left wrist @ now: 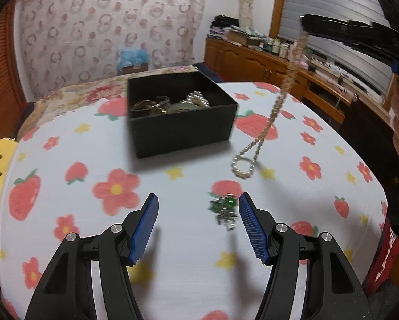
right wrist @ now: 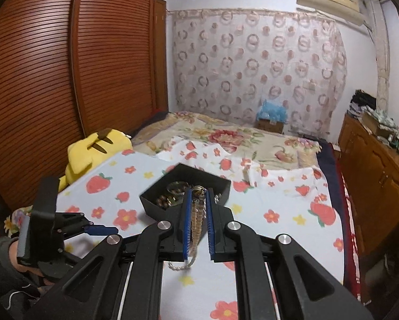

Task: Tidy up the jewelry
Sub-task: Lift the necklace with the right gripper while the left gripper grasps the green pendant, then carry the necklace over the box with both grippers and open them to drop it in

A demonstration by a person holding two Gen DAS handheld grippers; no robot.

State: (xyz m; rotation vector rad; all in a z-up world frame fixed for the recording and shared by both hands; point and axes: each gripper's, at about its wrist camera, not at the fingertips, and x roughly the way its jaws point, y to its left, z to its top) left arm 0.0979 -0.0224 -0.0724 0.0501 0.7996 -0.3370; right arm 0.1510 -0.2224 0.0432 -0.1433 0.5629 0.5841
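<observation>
A black open box (left wrist: pixel 182 114) holding several jewelry pieces stands on the strawberry-print cloth; it also shows in the right wrist view (right wrist: pixel 220 184). My right gripper (right wrist: pixel 198 190) is shut on a pearl-and-gold necklace (right wrist: pixel 195 222) and holds it up in the air above the cloth near the box. In the left wrist view that necklace (left wrist: pixel 274 112) hangs from the right gripper (left wrist: pixel 304 24) with its loop just above the cloth. My left gripper (left wrist: pixel 196 200) is open and low over the cloth. A green gem piece (left wrist: pixel 224 209) lies between its fingers, near the right one.
A yellow plush toy (right wrist: pixel 90 152) lies at the left edge of the cloth. A wooden dresser (left wrist: pixel 266 61) with small items runs along the right. A floral bedspread (right wrist: pixel 226 136) lies behind the box.
</observation>
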